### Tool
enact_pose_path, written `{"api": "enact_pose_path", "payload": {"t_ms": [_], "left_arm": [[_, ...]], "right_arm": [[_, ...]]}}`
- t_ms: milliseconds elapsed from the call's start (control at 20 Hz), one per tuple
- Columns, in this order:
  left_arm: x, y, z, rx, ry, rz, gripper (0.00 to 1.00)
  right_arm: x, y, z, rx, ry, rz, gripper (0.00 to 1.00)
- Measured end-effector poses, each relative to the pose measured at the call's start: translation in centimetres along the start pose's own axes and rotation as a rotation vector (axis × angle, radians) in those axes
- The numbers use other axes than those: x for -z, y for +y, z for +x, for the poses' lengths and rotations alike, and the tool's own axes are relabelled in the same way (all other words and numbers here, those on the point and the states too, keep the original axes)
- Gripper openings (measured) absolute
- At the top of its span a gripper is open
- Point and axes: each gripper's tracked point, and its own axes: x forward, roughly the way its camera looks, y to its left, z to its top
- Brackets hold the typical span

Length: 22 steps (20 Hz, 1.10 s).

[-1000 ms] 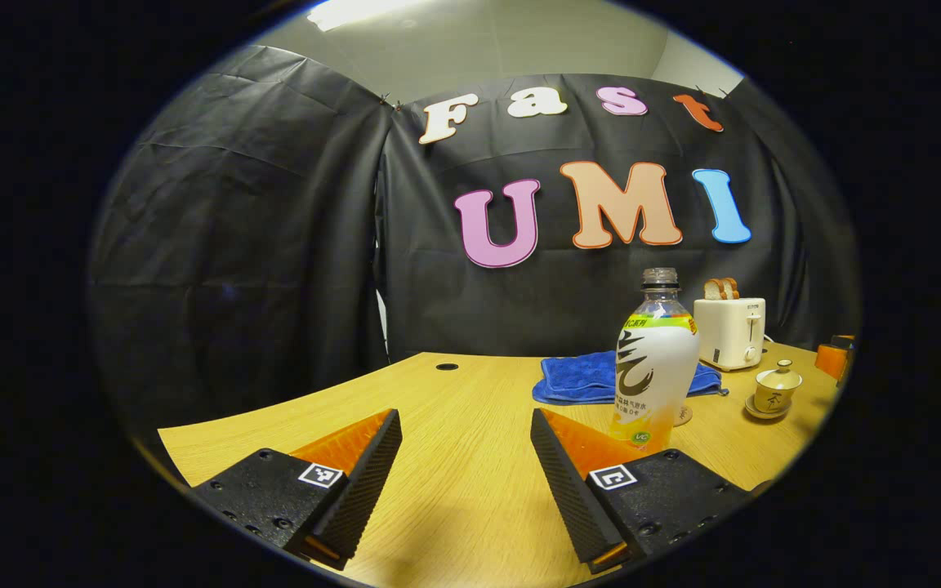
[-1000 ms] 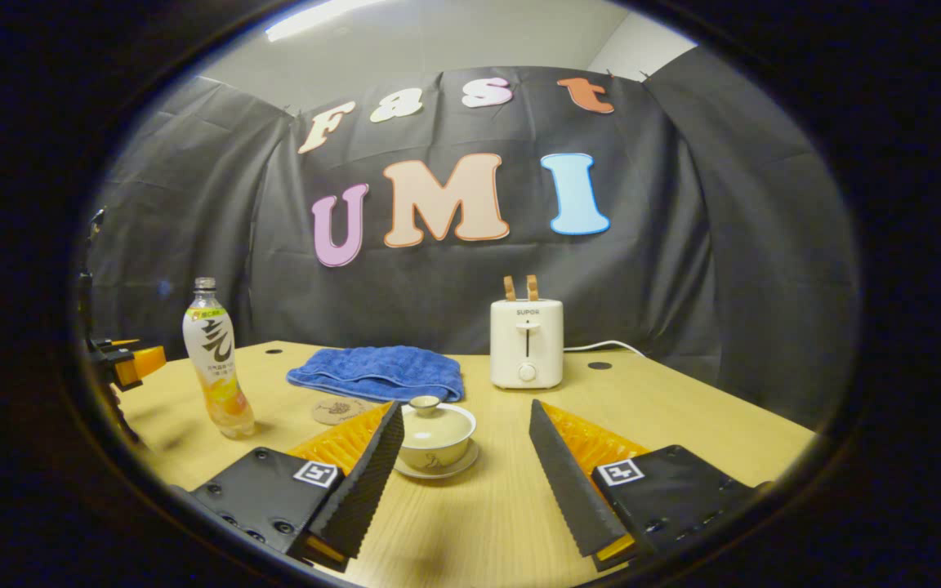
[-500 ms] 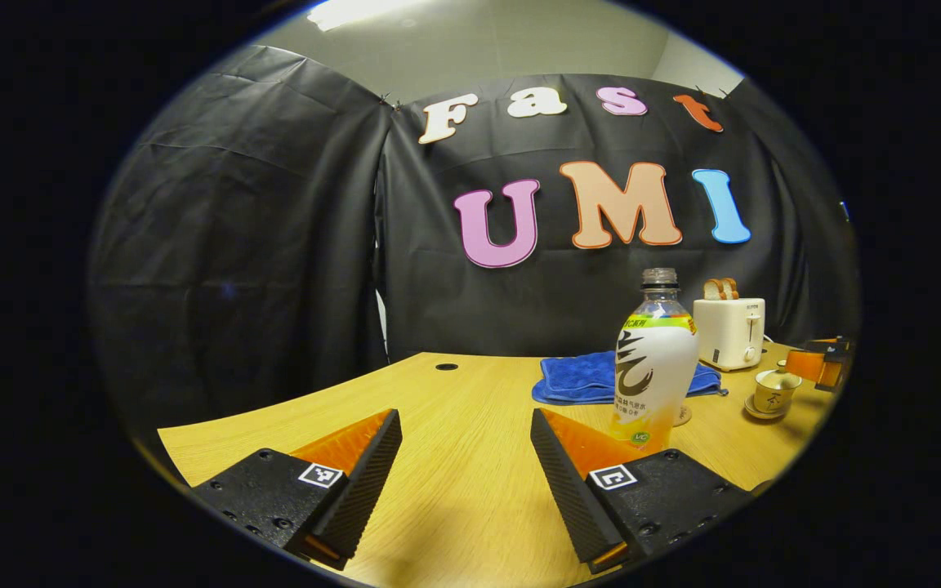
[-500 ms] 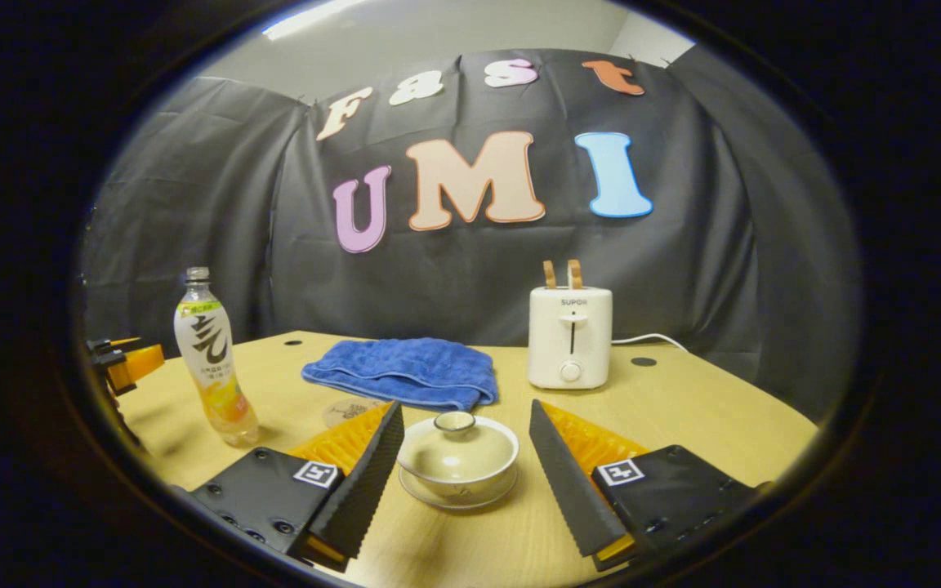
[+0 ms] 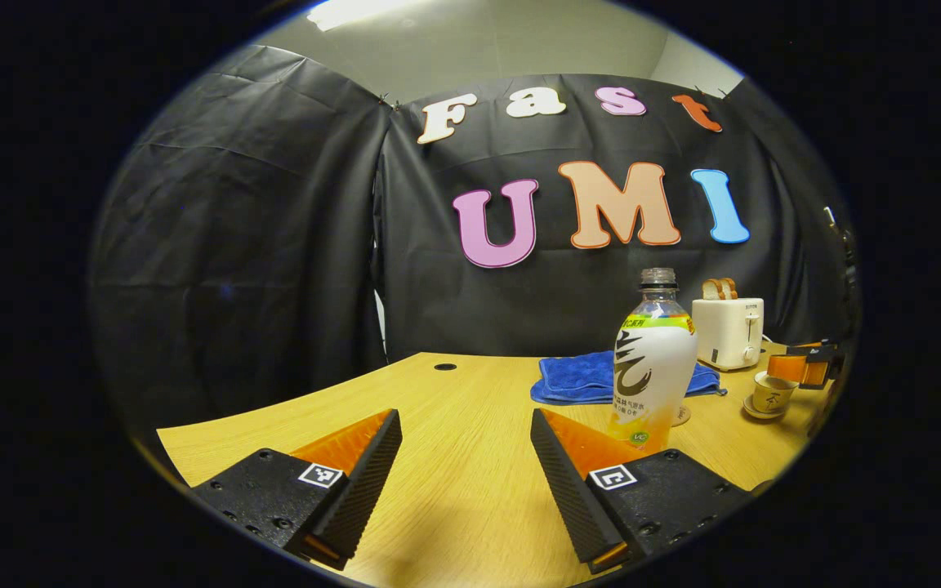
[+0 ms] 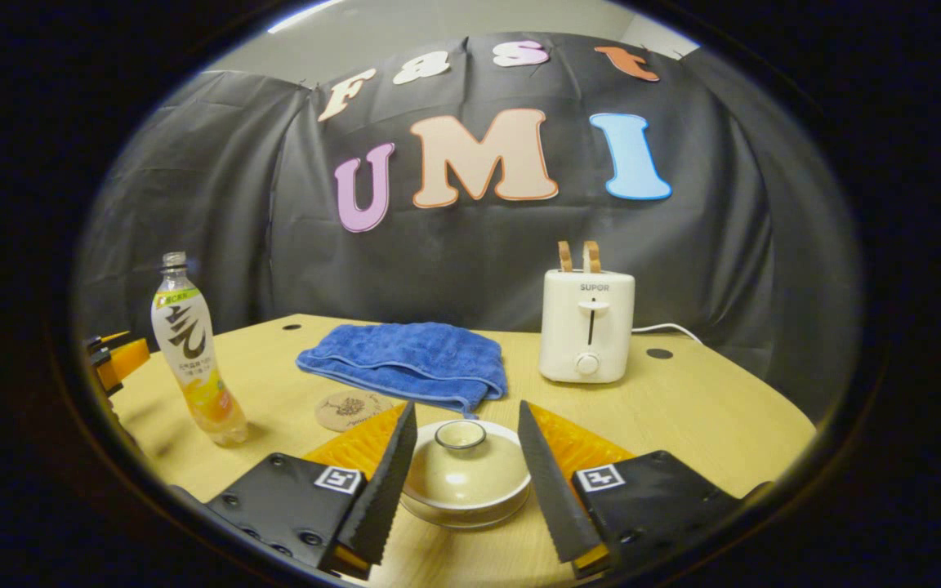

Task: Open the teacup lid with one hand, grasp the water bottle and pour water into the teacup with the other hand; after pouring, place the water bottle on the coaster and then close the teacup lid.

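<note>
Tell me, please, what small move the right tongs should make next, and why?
Probably close the right tongs on the lid's knob. Their fingers stand open on either side of the teacup, the lid is on, and the water bottle stands ungrasped, so pouring cannot start yet.

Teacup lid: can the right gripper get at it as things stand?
Probably yes. The right gripper is open, its fingers flanking the teacup lid on the teacup, knob facing up. Nothing lies between them; the towel and toaster sit farther back.
</note>
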Motion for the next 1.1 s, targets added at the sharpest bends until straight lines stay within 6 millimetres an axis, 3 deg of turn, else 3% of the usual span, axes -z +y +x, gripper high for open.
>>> {"api": "enact_pose_path", "payload": {"t_ms": [150,200,300,350,400,450,800,1100], "left_arm": [[0.0,0.0,-0.1,0.0,0.0,-0.001,0.93],[-0.1,0.0,-0.1,0.0,0.0,-0.001,0.93],[-0.1,0.0,-0.1,0.0,0.0,-0.001,0.9],[0.0,0.0,-0.1,0.0,0.0,-0.001,0.9],[0.0,0.0,-0.1,0.001,0.0,0.0,0.93],[0.0,-0.1,-0.1,0.001,0.0,-0.001,0.93],[0.0,-0.5,-0.1,0.026,-0.002,-0.002,0.93],[0.1,-3.6,-0.6,0.191,-0.006,-0.009,0.93]], "right_arm": [[0.1,0.1,0.1,-0.007,0.012,-0.001,0.51],[0.2,0.1,0.2,-0.008,0.019,-0.001,0.47],[0.0,0.4,0.0,-0.023,0.016,-0.004,0.48],[1.0,0.6,2.3,-0.02,0.012,-0.005,0.4],[0.5,0.7,1.2,-0.025,0.009,-0.009,0.33],[0.1,0.7,0.2,-0.031,0.007,-0.012,0.33],[-1.6,0.4,-1.2,-0.031,-0.104,0.015,0.33],[-2.2,-0.6,-2.4,0.002,-0.148,0.022,0.35]]}}
